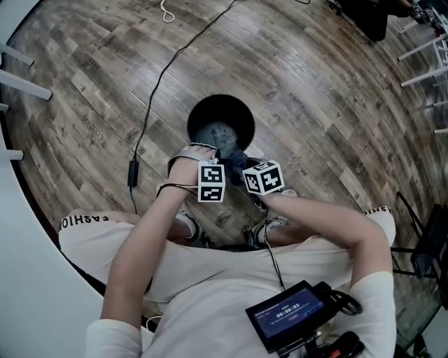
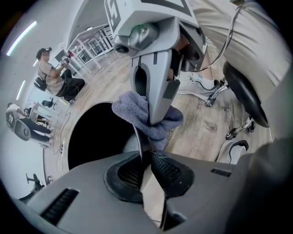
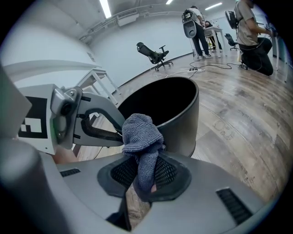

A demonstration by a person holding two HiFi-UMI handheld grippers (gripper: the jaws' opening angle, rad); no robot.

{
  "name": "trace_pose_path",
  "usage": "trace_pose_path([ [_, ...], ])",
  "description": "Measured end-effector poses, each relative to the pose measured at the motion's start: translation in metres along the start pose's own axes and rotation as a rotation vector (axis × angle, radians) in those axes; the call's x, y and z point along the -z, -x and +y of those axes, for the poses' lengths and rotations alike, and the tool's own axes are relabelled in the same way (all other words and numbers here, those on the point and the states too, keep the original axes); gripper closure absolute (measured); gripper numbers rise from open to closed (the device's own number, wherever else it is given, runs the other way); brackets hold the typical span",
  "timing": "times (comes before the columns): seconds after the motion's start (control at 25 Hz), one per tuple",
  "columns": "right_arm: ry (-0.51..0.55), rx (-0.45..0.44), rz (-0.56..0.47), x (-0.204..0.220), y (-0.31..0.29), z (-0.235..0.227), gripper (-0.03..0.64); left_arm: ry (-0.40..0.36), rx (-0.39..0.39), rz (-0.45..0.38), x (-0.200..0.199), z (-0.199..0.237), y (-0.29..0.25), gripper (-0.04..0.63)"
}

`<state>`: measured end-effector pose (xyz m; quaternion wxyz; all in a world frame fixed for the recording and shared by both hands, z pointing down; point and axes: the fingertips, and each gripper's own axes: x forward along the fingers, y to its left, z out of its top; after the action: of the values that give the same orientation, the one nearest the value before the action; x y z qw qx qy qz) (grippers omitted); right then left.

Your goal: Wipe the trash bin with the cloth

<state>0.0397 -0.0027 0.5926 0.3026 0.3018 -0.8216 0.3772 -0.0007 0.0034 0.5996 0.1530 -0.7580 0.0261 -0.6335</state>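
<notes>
Right tool (image 3: 144,172) is clenched on the grey cloth (image 3: 139,132), wad sticking up past the tips. Left tool (image 2: 145,170) is clamped on the thin near rim of the black trash bin (image 3: 183,114), just beside the cloth; steadying it, I'd say. Bin stands upright on the wood floor (image 1: 315,105), axis vertical. Cloth sits at the near rim, with the outer wall ahead of and below the right tool. Wipe is the right hand's job: along the rim or down the wall.

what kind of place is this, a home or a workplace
Probably an open office or lab workspace: swivel office chair, ceiling strip lights and cables trailing over the plank floor.
</notes>
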Motion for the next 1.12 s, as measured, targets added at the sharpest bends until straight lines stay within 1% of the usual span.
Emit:
trace_pose_path([
  [0.32,0.036,-0.009,0.022,0.015,-0.021,-0.01,0.541,-0.001,0.001,-0.003,-0.003,0.001,0.0,0.537],
  [0.64,0.047,0.001,0.049,0.036,-0.063,-0.035,0.541,-0.008,-0.001,0.011,0.003,0.004,-0.016,0.537],
  [1.12,0.043,0.05,0.08,0.057,-0.079,-0.05,0.541,-0.016,-0.015,0.003,-0.003,0.002,0.0,0.537],
])
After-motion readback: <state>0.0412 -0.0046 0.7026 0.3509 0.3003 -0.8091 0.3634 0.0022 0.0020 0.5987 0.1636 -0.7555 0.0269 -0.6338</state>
